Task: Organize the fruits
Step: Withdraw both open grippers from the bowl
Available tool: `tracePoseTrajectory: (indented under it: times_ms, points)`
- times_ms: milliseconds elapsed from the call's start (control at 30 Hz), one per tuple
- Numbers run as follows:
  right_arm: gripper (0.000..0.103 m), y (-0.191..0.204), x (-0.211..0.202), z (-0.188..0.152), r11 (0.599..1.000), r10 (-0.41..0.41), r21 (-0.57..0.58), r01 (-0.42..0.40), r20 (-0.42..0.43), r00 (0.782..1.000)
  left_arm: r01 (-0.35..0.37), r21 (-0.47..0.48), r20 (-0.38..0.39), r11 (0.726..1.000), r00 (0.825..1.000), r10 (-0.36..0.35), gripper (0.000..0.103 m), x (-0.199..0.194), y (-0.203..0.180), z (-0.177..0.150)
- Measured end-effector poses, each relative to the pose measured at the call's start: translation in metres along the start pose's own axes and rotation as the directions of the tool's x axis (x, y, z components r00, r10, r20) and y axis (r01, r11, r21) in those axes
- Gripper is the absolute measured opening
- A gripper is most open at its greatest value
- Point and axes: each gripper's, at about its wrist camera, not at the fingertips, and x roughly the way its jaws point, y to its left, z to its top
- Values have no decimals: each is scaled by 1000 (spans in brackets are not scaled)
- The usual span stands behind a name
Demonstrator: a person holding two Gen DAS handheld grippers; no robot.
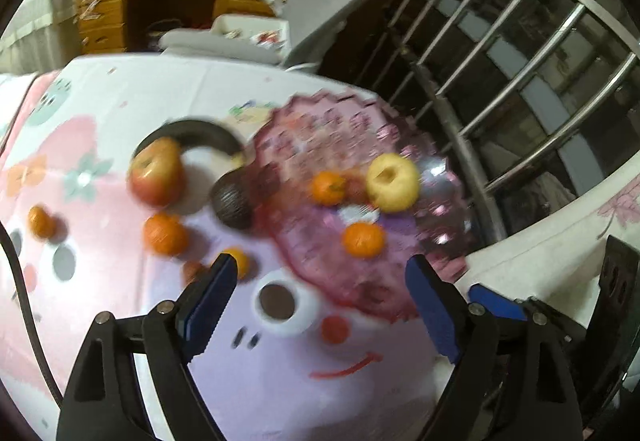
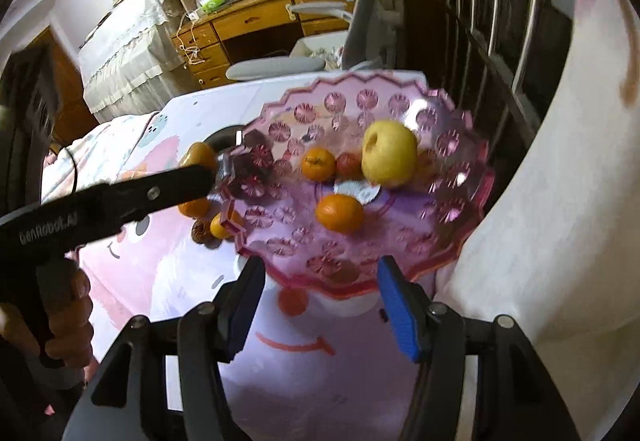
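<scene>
Hovering over the near edge of the worktop [image 1: 132, 81], both claws stand spread with nothing between their blue pads: the left claw [image 1: 320, 273] wide, the right claw [image 2: 318, 273] somewhat narrower. No earlier view is at hand, so only this stance can be told.

In the pink glass dish [image 2: 472, 201], at the far right of the cloth, lie a yellow apple [image 2: 389, 154], two mandarins [image 2: 339, 213] and a small reddish fruit between them. Fruit not yet sorted lies left of the dish: a red apple [image 1: 157, 175] farthest away, a dark round fruit [image 1: 233, 206] touching the dish rim, an orange [image 1: 165, 234] and smaller mandarins nearer, one of them [image 1: 239, 261] just beyond the left claw's left finger.

That loose fruit lies ahead and to the left of the left claw, which judging by both views is the nearer one; the right claw points at the dish's near rim. Being round, the fruit offers no long axis to line up with, and may roll.

A cartoon-printed pink and white cloth covers the worktop. Beyond it stand a wooden desk [image 2: 256, 21] and shelves; on the right, metal window bars [image 1: 520, 41].
</scene>
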Motion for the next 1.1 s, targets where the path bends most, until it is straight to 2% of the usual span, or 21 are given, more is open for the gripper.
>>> tracePoseTrajectory:
  times_ms: [200,400,600,700,800,1100]
  points:
    - [60,11,8,-15,995,33,100,-26,-63,997,-42,-66,-72,997,997,37,87,-13,47,-34]
    - [60,22,18,-31,961,43,275,-10,-112,993,-83,-36,-131,996,988,78,88,-39,95,-47]
    - [60,48,30,-49,892,40,451,22,-126,991,-98,12,-168,995,981,99,92,-59,141,-40]
    - [60,64,34,-55,867,31,497,33,-119,992,-94,42,-190,995,977,100,92,-65,165,-35]
    - [60,86,42,-60,844,28,535,33,-105,994,-93,75,-209,993,972,107,92,-65,186,-28]
    - [60,136,69,-61,810,-9,583,65,-99,995,-107,167,-254,980,956,148,92,-45,235,4]
